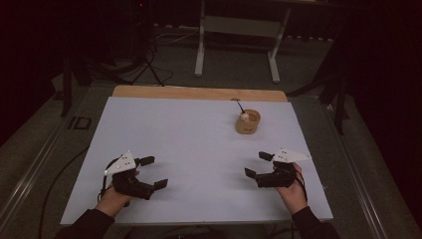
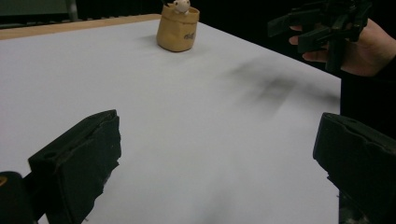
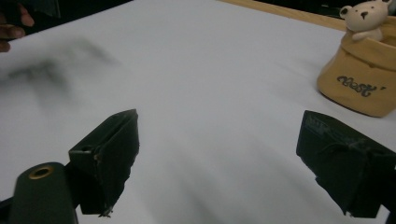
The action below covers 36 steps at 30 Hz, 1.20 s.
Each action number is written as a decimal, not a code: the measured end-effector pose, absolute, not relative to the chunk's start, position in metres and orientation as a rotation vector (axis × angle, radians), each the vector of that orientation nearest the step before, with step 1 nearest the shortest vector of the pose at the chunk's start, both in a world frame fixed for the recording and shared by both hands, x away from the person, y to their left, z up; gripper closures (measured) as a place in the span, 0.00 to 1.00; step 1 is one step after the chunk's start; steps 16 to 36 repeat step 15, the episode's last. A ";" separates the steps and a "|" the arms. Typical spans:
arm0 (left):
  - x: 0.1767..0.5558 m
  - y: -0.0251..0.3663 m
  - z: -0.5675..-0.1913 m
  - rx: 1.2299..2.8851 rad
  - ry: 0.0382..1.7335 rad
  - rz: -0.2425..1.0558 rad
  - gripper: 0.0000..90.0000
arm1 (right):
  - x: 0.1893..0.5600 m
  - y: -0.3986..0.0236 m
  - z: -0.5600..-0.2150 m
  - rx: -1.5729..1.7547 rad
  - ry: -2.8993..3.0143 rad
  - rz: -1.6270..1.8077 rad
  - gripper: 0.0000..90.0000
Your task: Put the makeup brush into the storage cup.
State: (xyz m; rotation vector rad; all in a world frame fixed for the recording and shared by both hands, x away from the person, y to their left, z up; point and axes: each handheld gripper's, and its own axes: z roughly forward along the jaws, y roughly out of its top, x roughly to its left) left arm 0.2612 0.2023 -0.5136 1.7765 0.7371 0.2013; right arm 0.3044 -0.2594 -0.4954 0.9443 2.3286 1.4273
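Note:
A tan sack-shaped cup [image 1: 248,122] with a small white bear figure [image 3: 365,17] on its rim stands on the white table [image 1: 199,144], toward the far right. A dark stick [image 1: 239,105] rises from it. My left gripper [image 1: 153,173] hovers open over the near left of the table, nothing between its jaws. My right gripper [image 1: 258,165] is open at the near right, also empty. The cup [image 2: 178,29] lies far ahead in the left gripper view, and the cup [image 3: 363,78] sits ahead to the right in the right gripper view.
A wooden strip [image 1: 199,92] borders the table's far edge. Beyond it stands a metal frame [image 1: 239,40] on dark carpet. Cables [image 1: 149,64] trail on the floor at back left. The other hand's gripper [image 2: 322,25] shows at upper right in the left gripper view.

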 end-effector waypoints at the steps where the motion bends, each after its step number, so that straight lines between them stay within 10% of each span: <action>1: 0.261 0.202 -0.515 1.773 0.740 0.199 0.01 | 0.305 -0.260 -0.496 0.950 2.332 1.430 0.14; 36: 0.260 0.197 -0.520 1.790 0.728 0.204 0.01 | 0.307 -0.258 -0.504 0.954 2.392 1.369 0.14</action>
